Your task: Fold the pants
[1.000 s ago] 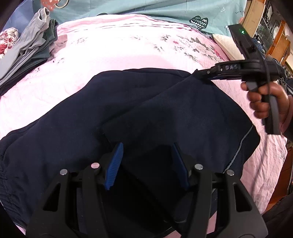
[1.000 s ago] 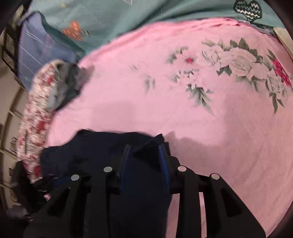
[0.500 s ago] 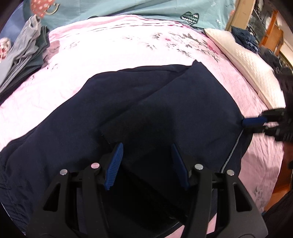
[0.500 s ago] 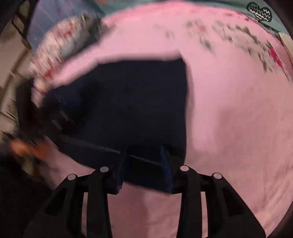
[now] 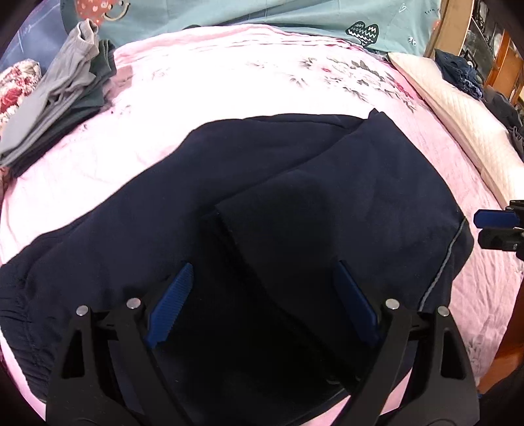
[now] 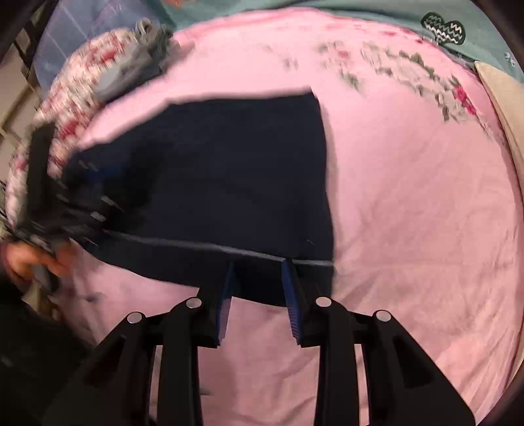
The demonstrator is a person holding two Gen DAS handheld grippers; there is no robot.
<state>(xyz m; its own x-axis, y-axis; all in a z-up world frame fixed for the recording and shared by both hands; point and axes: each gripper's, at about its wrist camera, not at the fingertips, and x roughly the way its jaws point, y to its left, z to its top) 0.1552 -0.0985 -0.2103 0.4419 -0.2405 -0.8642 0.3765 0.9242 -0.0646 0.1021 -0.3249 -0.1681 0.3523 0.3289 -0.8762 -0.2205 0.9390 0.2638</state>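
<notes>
Dark navy pants (image 5: 294,203) lie on the pink bed sheet, with the leg part folded over toward the right. A thin grey side stripe (image 5: 448,255) runs along their right edge. My left gripper (image 5: 262,301) is open and hovers just above the folded cloth. My right gripper (image 6: 258,288) is open at the near edge of the pants (image 6: 229,170), just below the stripe (image 6: 203,244). Its fingertips also show at the right edge of the left wrist view (image 5: 494,229), beside the pants.
A pile of grey and dark green clothes (image 5: 62,95) lies at the far left of the bed. A cream quilted pillow (image 5: 458,108) lies along the right side. A teal printed blanket (image 5: 262,13) runs along the far edge. Flowered cloth (image 6: 75,91) sits left.
My right gripper let go of the far corner of the pants and moved down to their near right edge, where it stands open. My left gripper stayed open over the fold.
</notes>
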